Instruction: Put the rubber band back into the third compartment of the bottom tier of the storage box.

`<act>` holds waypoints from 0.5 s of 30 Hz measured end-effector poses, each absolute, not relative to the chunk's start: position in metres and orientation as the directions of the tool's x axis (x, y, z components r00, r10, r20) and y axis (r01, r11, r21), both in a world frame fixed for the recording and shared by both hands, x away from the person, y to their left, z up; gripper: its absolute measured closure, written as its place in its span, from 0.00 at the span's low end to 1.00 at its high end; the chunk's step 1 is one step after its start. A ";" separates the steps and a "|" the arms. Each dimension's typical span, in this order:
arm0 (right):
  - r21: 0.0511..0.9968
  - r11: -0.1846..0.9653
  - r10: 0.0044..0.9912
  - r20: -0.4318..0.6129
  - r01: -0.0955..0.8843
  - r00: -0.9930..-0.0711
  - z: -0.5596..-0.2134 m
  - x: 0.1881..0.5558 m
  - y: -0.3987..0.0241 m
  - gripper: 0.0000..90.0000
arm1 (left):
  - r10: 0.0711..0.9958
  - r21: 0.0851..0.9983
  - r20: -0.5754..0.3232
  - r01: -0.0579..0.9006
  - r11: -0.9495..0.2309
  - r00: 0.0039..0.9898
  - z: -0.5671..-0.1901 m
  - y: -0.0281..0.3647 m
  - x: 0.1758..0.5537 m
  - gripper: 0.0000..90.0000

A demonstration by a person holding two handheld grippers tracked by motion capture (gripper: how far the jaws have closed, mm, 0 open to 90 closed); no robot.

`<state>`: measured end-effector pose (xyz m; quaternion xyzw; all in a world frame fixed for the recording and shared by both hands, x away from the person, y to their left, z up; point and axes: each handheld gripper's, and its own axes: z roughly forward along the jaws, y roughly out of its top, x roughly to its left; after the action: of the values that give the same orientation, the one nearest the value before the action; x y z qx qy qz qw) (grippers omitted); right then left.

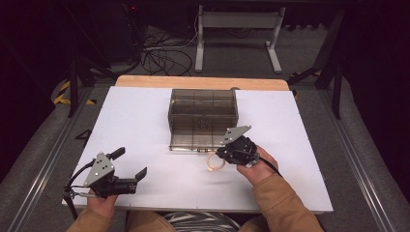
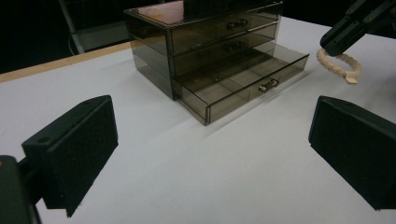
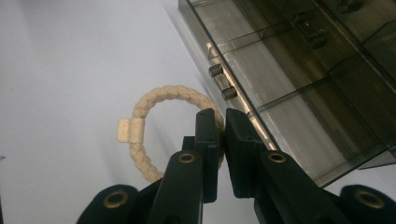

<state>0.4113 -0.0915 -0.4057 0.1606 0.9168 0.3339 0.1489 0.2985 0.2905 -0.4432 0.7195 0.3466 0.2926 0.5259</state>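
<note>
Your right tongs [image 3: 221, 133] are pinched onto the braided rope bracelet [image 3: 159, 100], low over the white desk [image 1: 145, 121] just before the smoky drawer chest's [image 1: 203, 108] pulled-out bottom drawer [image 2: 243, 79]. Your left tongs [image 2: 210, 154] gape wide, holding nothing, well apart.

my left gripper [image 1: 129, 164] is black, topped by a grey 3-cornered plate with small dark holes, and a black cable trails from it. its 2 fingers [image 2: 77, 149] are blocky black pads with a rough face. my right gripper [image 3: 221, 122] is black too, with brass-ringed screw holes. my sleeves [image 1: 280, 200] are tan.
</note>
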 end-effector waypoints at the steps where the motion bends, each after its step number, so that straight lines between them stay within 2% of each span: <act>1: 0.660 0.725 0.396 -0.169 0.194 -0.903 -0.404 0.412 -0.092 0.94 | 0.806 0.960 0.057 0.191 -0.207 0.589 -0.443 0.290 0.299 0.02; 15: 0.692 0.694 0.436 -0.185 0.198 -0.881 -0.393 0.420 -0.095 0.94 | 0.806 0.959 0.058 0.190 -0.208 0.589 -0.443 0.290 0.298 0.02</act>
<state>0.4196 -0.0952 -0.3926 0.1751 0.9046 0.3496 0.1700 0.2985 0.2904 -0.4433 0.7198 0.3462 0.2929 0.5257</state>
